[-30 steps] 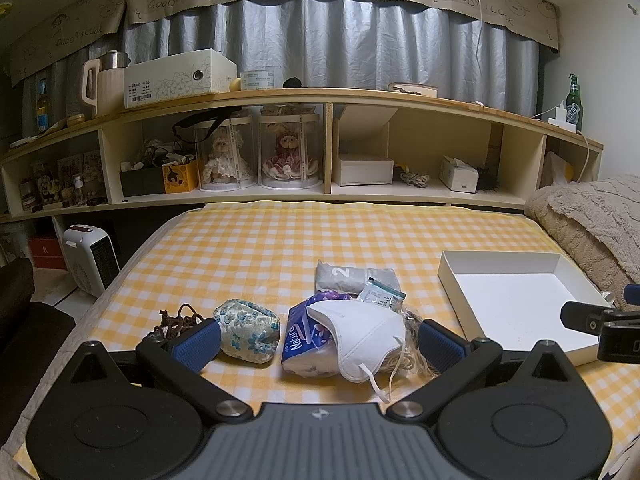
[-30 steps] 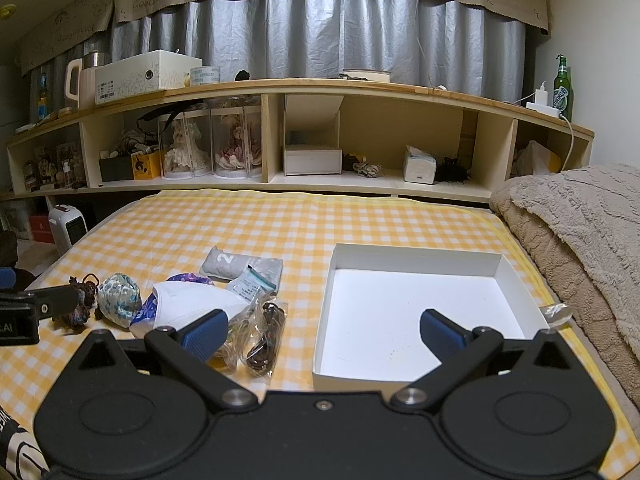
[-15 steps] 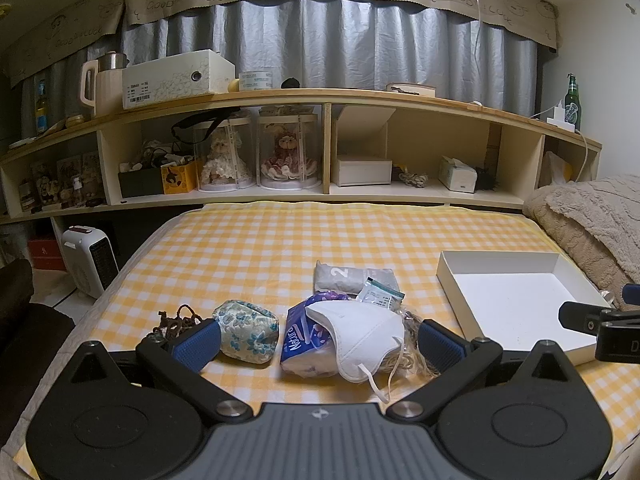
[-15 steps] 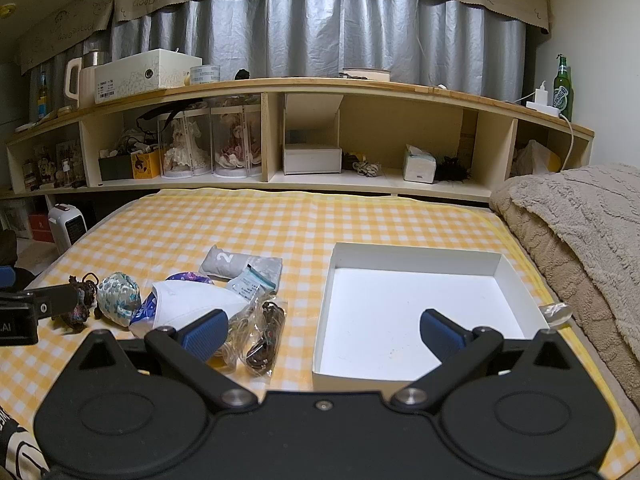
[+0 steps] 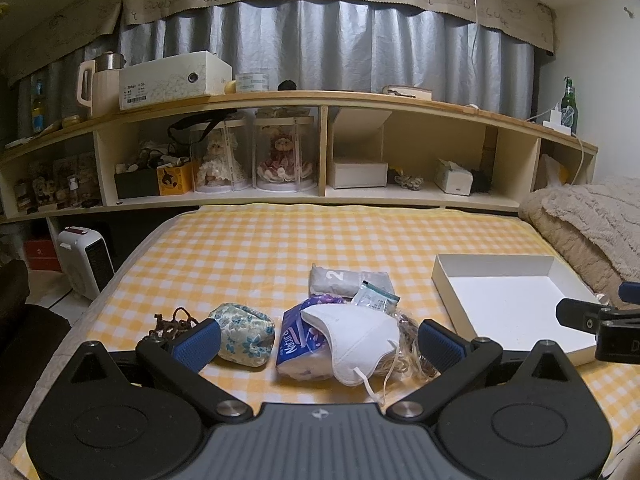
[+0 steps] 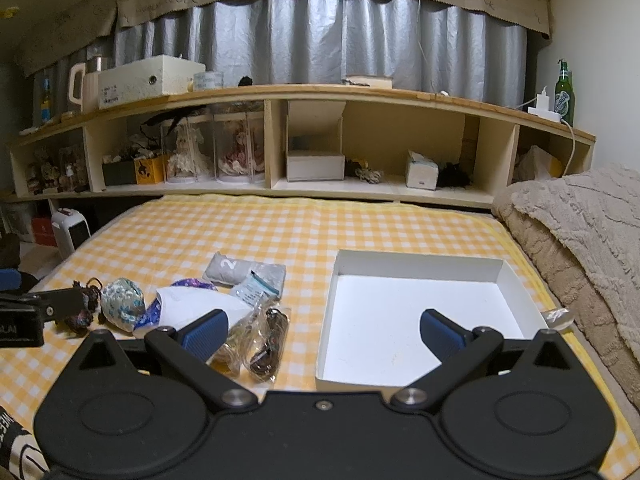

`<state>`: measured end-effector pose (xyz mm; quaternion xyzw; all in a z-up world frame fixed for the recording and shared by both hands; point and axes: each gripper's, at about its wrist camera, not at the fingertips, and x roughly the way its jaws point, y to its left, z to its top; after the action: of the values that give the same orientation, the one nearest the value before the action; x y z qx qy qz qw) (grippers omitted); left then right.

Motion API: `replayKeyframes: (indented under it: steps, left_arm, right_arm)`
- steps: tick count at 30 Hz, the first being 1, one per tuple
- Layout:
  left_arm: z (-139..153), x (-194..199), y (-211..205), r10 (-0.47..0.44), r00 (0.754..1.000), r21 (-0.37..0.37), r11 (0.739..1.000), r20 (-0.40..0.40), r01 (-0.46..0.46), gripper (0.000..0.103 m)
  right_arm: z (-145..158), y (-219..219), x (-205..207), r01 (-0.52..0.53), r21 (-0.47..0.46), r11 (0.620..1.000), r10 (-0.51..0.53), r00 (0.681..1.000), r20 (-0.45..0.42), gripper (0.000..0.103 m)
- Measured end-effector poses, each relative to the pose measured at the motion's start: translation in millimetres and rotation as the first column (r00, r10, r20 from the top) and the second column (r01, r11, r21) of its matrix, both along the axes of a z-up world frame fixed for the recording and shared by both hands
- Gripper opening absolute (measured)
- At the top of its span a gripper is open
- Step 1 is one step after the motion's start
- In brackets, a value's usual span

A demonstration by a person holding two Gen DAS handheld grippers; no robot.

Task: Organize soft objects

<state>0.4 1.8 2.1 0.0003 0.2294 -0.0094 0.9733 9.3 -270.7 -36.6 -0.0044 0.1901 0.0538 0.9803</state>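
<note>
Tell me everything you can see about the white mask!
The mask is a white, folded, cup-shaped face mask that looks like soft fabric. It lies on the checked bedsheet, draped over a purple-and-white tissue pack, with clear plastic bags against its right side. A thin white ear loop trails off its near edge. It sits between the open blue fingers of the left hand-held gripper, which are not touching it.
</note>
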Motion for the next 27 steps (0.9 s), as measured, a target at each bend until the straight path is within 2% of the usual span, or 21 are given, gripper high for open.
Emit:
replayKeyframes:
  steps: [5, 8, 14, 19, 22, 27]
  left_arm:
    - [4, 6, 0, 0.008, 1.0, -0.014, 1.0, 0.017, -0.008, 0.103]
    - [14, 5, 3, 0.01, 0.999, -0.017, 1.0, 0.054, -0.009, 0.103]
    - [28, 23, 9, 0.038, 0.995, -0.011, 0.999, 0.089, -0.037, 0.103]
    - [35, 45, 19, 0.065, 0.994, 0.0, 0.998, 0.085, -0.065, 0.103]
    - [36, 63, 25, 0.102, 0.991, 0.041, 0.994, 0.086, -0.106, 0.103]
    - [31, 89, 43, 0.174, 0.983, 0.05, 0.983, 0.059, -0.176, 0.103]
  right_arm:
    - [8, 4, -6, 0.009, 0.003, 1.0, -0.009, 1.0, 0.017, 0.103]
    - [12, 4, -5, -0.002, 0.007, 1.0, 0.002, 1.0, 0.019, 0.103]
    - [20, 5, 9, -0.039, 0.026, 0.999, 0.039, 0.999, 0.011, 0.103]
    - [30, 9, 25, -0.047, 0.067, 0.997, 0.044, 0.998, 0.036, 0.103]
    - [34, 10, 39, -0.056, 0.094, 0.994, 0.053, 0.998, 0.034, 0.103]
    - [36, 17, 66, -0.054, 0.102, 0.993, 0.052, 0.998, 0.021, 0.103]
